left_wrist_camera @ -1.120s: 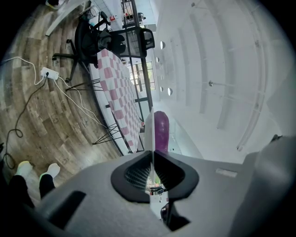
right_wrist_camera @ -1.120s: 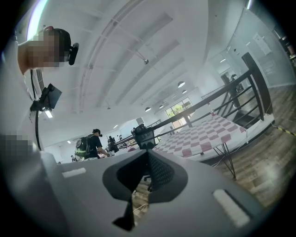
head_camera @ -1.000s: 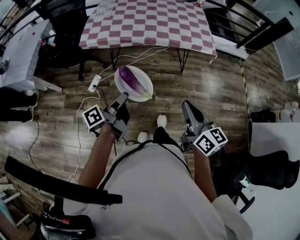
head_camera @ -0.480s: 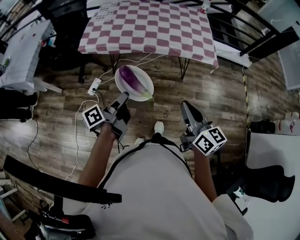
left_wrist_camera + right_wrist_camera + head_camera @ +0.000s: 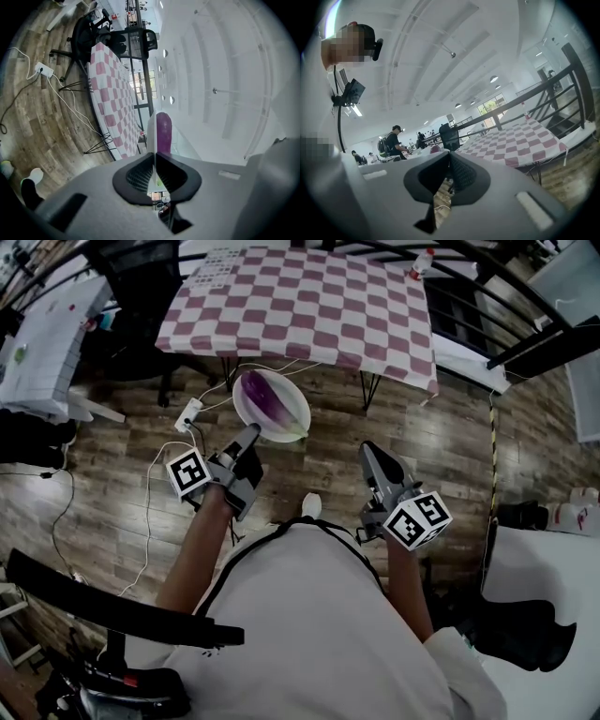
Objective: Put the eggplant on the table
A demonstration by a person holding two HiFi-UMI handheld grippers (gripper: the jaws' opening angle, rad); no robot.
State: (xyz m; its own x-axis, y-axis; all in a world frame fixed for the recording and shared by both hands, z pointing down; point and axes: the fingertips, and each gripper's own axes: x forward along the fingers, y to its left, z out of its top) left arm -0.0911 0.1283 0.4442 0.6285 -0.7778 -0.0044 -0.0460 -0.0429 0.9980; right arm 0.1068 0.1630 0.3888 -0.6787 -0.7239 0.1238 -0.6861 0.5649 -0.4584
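Observation:
A purple eggplant (image 5: 264,395) lies on a white plate (image 5: 287,422) held above the wooden floor, short of the checkered table (image 5: 300,296). My left gripper (image 5: 251,433) is shut on the plate's near rim. In the left gripper view the plate (image 5: 151,133) shows edge-on between the closed jaws of the left gripper (image 5: 153,155), with the eggplant (image 5: 163,132) just beyond. My right gripper (image 5: 371,450) hangs to the right of the plate, shut with nothing in it. The right gripper view shows the table (image 5: 520,139) ahead of the right gripper (image 5: 449,154).
A white power strip (image 5: 188,414) with cables lies on the floor left of the plate. A black office chair (image 5: 141,282) stands at the table's left, a black railing (image 5: 487,306) at its right. A person in a cap (image 5: 393,140) stands far off.
The whole view has shifted: the table now shows further into the frame and nearer. The plate with the eggplant stays in the left gripper; the right gripper stays shut.

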